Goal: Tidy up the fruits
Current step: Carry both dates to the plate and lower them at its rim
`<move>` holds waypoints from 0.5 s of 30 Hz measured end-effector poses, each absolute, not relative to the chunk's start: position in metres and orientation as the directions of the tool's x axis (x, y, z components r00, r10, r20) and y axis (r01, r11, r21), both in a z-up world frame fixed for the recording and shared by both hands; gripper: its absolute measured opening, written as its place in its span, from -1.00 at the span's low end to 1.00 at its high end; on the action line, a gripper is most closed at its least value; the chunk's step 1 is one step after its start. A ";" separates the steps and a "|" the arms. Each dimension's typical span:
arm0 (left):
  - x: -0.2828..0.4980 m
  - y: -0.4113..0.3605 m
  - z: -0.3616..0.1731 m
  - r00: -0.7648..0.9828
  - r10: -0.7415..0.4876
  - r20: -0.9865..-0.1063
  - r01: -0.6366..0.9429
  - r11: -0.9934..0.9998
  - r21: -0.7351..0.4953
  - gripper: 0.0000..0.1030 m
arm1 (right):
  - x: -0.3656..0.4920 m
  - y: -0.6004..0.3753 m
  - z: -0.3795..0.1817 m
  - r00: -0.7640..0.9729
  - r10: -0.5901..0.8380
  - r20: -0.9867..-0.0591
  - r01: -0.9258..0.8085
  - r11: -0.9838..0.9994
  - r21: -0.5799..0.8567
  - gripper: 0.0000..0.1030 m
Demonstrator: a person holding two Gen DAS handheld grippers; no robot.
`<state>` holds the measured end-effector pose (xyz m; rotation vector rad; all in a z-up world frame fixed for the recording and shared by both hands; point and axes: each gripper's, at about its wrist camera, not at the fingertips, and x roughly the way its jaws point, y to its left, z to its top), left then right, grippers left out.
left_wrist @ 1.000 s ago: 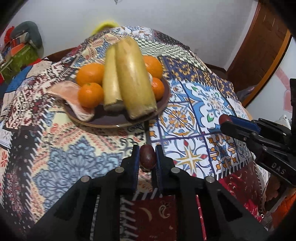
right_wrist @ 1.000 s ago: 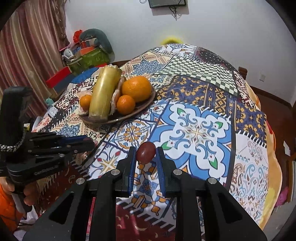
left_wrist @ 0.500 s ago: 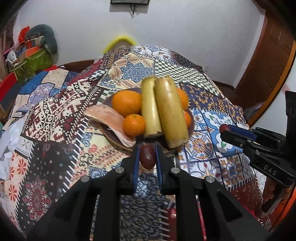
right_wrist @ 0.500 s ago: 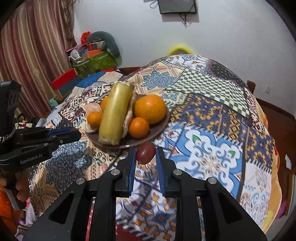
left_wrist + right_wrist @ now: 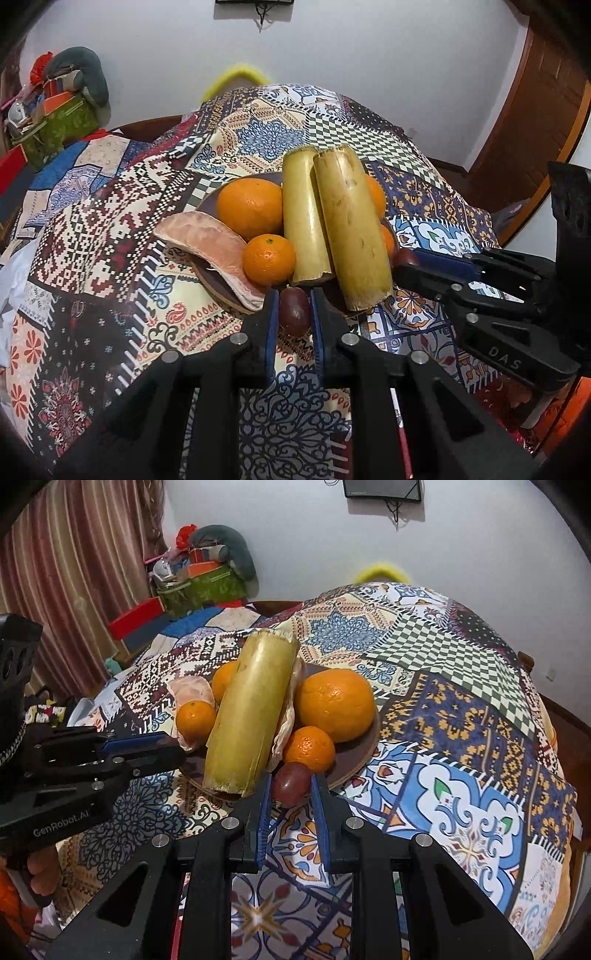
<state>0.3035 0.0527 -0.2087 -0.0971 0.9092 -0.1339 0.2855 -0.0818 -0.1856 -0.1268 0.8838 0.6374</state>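
A brown plate (image 5: 218, 284) (image 5: 354, 753) on the patterned tablecloth holds oranges (image 5: 249, 208) (image 5: 334, 705), two yellow-green cane pieces (image 5: 351, 225) (image 5: 251, 709) and a pink pomelo slice (image 5: 210, 243). My left gripper (image 5: 293, 312) is shut on a dark red grape (image 5: 294, 312) at the plate's near rim. My right gripper (image 5: 290, 786) is shut on another red grape (image 5: 291, 784), just in front of a small orange (image 5: 309, 748) at the plate's near edge. Each gripper also shows in the other's view: the right gripper (image 5: 400, 264) and the left gripper (image 5: 173, 749).
The patchwork tablecloth (image 5: 461, 738) falls away at the right edge. Boxes and a grey cushion (image 5: 218, 550) are stacked at the back left by a striped curtain (image 5: 81, 565). A wooden door (image 5: 532, 122) stands at the right. A hand (image 5: 40, 871) grips the left tool.
Both grippers, each still holding its grape, have moved in toward the plate; the plate now lies right at their fingertips, and the two grippers are closer together.
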 end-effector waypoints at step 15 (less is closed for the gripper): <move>0.312 0.050 -0.222 0.593 -0.160 -0.789 0.084 0.987 -0.137 -0.68 | 0.290 -0.081 -0.194 0.440 0.475 -0.763 -0.575 0.801 0.167 -0.60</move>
